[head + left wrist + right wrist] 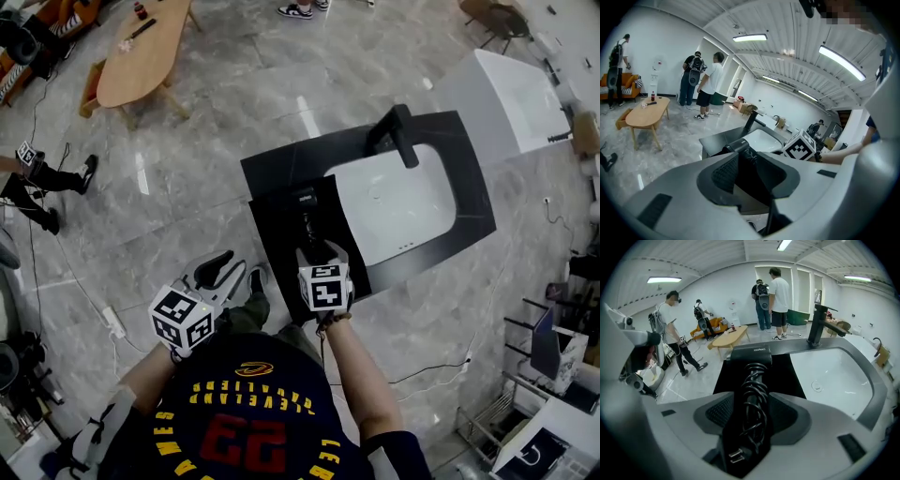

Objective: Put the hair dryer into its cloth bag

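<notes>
The hair dryer [752, 376] is black, its wound cord black too, with silvery plug prongs. The cloth bag [275, 248] is black, as are the counter [281, 169] and the tap [398, 133]; the basin [394, 211] is white. The left tongs [217, 270] and right tongs [317, 251] are grey with finely dotted black pads, their cubes white with black squares. The floor [234, 84] is veined grey marble.
</notes>
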The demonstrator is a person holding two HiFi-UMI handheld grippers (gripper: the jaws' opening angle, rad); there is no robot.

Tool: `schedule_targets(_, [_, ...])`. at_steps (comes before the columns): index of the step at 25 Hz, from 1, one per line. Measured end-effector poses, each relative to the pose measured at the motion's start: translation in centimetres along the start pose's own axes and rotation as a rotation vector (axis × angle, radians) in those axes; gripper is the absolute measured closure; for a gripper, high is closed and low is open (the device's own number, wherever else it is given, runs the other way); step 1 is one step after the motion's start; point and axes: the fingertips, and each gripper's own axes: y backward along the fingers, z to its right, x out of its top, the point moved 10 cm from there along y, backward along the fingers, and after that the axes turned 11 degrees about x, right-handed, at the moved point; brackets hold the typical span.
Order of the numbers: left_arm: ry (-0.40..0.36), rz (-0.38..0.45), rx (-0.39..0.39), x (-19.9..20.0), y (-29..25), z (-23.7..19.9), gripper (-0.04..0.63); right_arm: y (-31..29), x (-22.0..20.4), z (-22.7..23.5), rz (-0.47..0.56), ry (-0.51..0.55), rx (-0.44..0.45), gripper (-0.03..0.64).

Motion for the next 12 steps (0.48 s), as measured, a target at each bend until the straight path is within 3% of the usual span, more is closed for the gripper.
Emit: schedule_targets(12, [0.061, 0.023, 0.05, -0.4, 1.9, -2.5, 0.497, -5.2, 1.1, 1.0, -0.142, 0.03, -0.027, 0.37])
